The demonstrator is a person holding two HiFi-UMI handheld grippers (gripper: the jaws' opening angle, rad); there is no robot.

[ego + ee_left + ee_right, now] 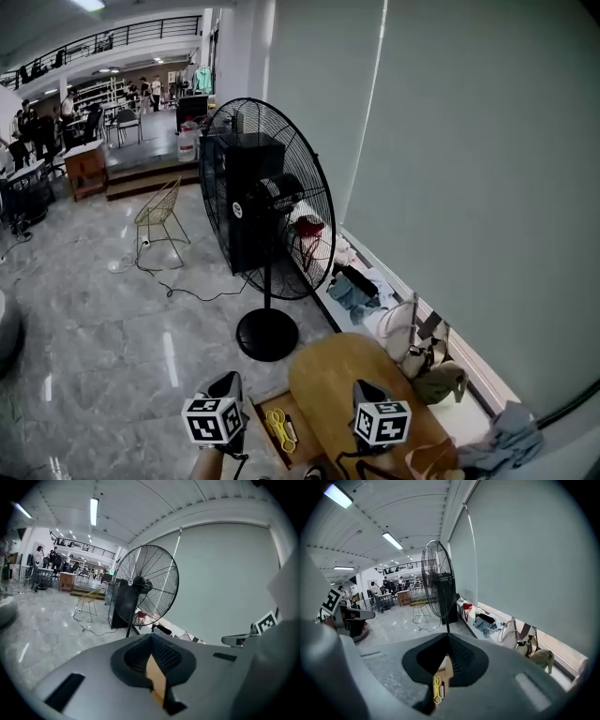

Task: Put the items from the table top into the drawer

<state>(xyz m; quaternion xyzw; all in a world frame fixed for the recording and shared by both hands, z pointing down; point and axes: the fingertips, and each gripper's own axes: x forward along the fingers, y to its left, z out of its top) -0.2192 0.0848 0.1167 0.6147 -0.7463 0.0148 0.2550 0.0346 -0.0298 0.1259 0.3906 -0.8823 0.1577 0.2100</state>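
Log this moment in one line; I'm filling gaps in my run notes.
left tongs: shut, empty | right tongs: shut, empty | yellow item: lying in drawer

Looks like a big open office hall. Glossy stone floor (84, 319) around the pedestal fan (267, 202), desks (84, 164) and people (28, 127) well behind it, railed mezzanine (112, 39) above them, roller blind (469, 159) just beside it.
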